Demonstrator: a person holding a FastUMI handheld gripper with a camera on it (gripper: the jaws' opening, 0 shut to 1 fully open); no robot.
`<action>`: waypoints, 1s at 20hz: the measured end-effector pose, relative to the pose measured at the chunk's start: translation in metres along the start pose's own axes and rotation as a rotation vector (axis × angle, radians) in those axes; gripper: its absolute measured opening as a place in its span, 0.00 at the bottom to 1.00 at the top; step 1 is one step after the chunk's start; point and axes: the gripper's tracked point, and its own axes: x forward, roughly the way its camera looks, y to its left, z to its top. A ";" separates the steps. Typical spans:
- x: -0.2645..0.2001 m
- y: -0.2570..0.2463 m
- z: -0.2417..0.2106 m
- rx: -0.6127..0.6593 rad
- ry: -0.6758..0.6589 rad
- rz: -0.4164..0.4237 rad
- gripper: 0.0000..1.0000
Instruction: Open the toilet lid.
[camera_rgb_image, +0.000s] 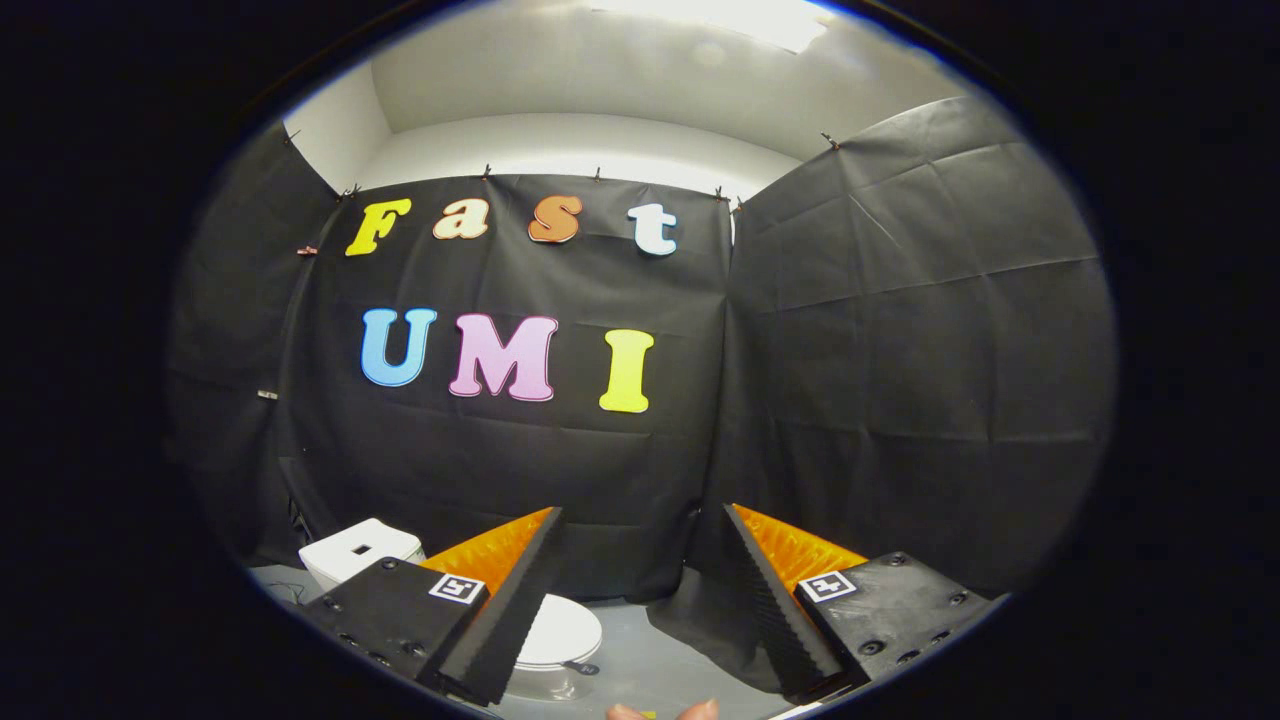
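Observation:
A small white toilet sits low on the grey floor, partly hidden behind my left finger. Its tank (360, 552) stands against the black cloth wall, and its lid (562, 632) lies flat and closed over the bowl, with a small dark tab at its front. My gripper (640, 525) is held well above and back from the toilet, its fingers (510, 600) spread wide apart with nothing between them. The lid lies below and just right of the left finger.
Black cloth walls close in the back and right side; cloth bunches on the grey floor (650, 660) right of the toilet. A person's fingertips (660, 712) peek in at the very bottom between the fingers.

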 end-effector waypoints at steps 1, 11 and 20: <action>0.002 0.001 -0.002 -0.001 -0.005 0.004 0.98; 0.057 0.029 -0.089 0.012 0.026 0.061 0.98; 0.108 0.041 -0.209 -0.048 -0.007 0.063 0.98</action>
